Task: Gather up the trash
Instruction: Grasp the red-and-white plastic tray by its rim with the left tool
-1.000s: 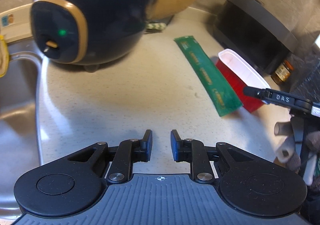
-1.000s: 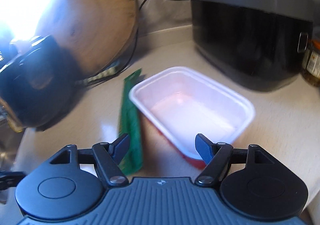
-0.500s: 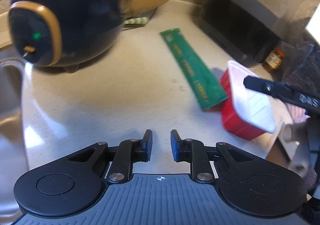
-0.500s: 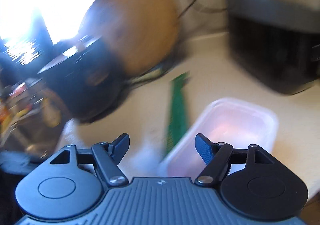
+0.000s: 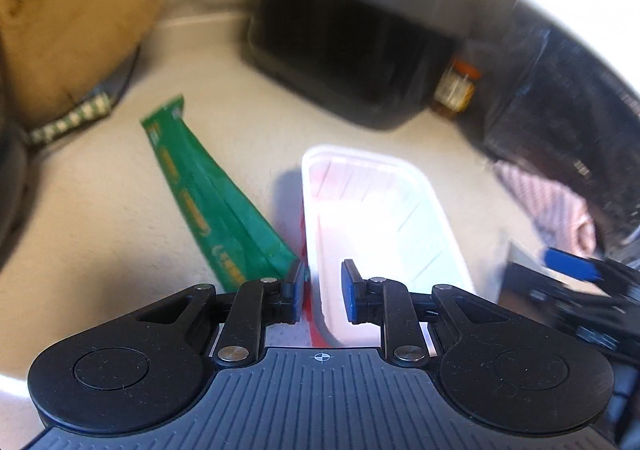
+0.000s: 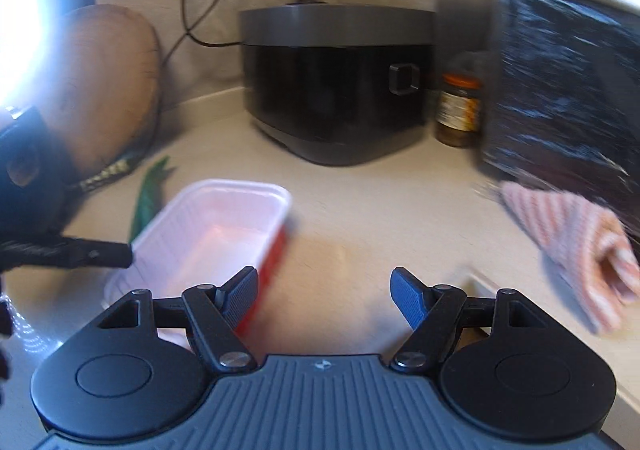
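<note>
I am lining up the left gripper (image 5: 322, 290) over the near left rim of the white-lined red plastic tray (image 5: 384, 218), which is sitting on the pale counter (image 5: 100, 210) just right of the flat green wrapper (image 5: 216, 210). Its jaws are narrowly parted, straddling that rim, gripping nothing. The right gripper (image 6: 323, 292) is hanging wide and empty, to the right of the tray. I am judging a straight descent onto the rim best, avoiding the wrapper.
</note>
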Demonstrator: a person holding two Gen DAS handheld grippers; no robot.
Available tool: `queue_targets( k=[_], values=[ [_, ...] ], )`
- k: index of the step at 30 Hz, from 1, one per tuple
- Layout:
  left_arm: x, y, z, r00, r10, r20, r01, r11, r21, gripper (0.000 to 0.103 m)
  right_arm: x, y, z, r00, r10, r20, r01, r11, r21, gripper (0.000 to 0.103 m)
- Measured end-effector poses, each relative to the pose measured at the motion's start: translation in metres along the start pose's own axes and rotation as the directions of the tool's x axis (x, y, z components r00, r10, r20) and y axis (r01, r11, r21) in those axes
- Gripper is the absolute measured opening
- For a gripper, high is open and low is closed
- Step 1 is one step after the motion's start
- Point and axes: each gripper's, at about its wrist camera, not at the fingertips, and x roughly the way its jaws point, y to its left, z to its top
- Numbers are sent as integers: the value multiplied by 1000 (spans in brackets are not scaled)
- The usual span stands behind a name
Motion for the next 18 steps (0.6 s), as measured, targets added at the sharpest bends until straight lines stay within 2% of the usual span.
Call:
queue_targets(
  k=[6,8,10,12,15,18],
  values=[
    [21,-7,-11,999,-32,-39,34,998,62,22,0,-15,-20,992,-111,-51,111,994,-9,75],
    [16,-1,-15,997,-61,-51,62,998,18,19,3,-15,-22,987,-150,-63,148,989,-24,75],
    [9,10,-21,988,-131,-78,130,991,-24,19,5,-9,-21,981,-186,-49,184,982,-51,76],
    [-7,20,-32,983,-170,-67,168,985,-39,15,4,0,-18,977,-212,-5,211,974,-81,85],
    [-46,41,-50,990,-143,4,143,985,-92,17,6,17,-12,976,-207,63,214,968,-134,88],
    [-84,71,-65,997,-26,77,39,986,-164,14,17,26,1,991,-125,39,129,982,-138,88]
  ],
)
